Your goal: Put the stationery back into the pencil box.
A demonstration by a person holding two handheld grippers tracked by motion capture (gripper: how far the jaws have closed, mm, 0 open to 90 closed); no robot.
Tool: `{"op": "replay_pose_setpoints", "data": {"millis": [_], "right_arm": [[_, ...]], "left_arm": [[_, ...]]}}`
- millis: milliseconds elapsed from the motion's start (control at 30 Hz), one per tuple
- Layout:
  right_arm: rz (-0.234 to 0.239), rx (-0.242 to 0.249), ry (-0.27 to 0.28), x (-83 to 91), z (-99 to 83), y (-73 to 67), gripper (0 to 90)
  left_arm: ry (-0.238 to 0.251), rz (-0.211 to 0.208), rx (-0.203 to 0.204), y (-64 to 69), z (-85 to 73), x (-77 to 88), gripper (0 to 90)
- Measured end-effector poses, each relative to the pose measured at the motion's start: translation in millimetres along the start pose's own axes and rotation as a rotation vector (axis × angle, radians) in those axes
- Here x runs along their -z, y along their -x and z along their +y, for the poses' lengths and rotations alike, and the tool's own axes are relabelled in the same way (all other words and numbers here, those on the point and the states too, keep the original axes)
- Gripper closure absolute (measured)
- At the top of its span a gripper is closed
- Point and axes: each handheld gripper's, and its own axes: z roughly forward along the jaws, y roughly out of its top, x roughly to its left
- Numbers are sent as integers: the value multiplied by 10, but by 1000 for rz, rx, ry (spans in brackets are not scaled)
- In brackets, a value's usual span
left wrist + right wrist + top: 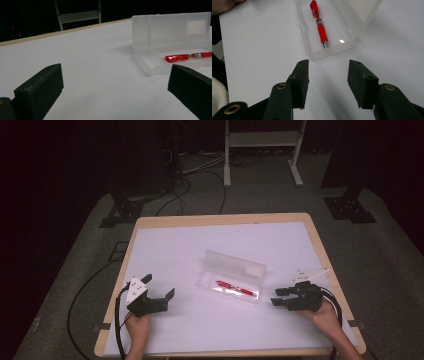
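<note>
A clear plastic pencil case (227, 287) lies open in the middle of the white table, its lid (235, 263) raised at the back. A red pen (236, 289) lies inside the tray (150, 65), also seen as the red pen (188, 56) and red pen (319, 23). My left gripper (159, 286) rests on the table left of the case, open and holding nothing. My right gripper (280, 297) sits just right of the case (324, 50), open, jaws pointing at its short end, apart from it.
The white table top (175, 245) has a wooden rim. Dark floor with cables (185, 185) and a white stand's legs (227, 165) lie beyond the far edge. A hand (224, 5) shows at the top left of the right gripper view.
</note>
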Motion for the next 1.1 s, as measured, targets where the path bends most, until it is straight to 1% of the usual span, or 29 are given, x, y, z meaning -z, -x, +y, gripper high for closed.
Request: {"op": "replay_pose_setpoints", "data": {"millis": [300,467,633,933,1033,1100], "right_arm": [[-10,-32,10,59,-133,29,504],[-17,-42,19,87,-196,45,502],[-24,-46,16,114,-244,59,499],[-34,-67,40,192,-345,56,487],[-34,-73,56,211,-379,47,454],[-36,-80,80,225,-406,34,419]], "left_arm": [[0,1,0,1,0,0,0],[0,1,0,1,0,0,0],[-1,0,-1,2,0,0,0],[-2,2,-1,3,0,0,0],[-2,2,0,5,0,-1,0],[-3,3,1,3,0,1,0]]}}
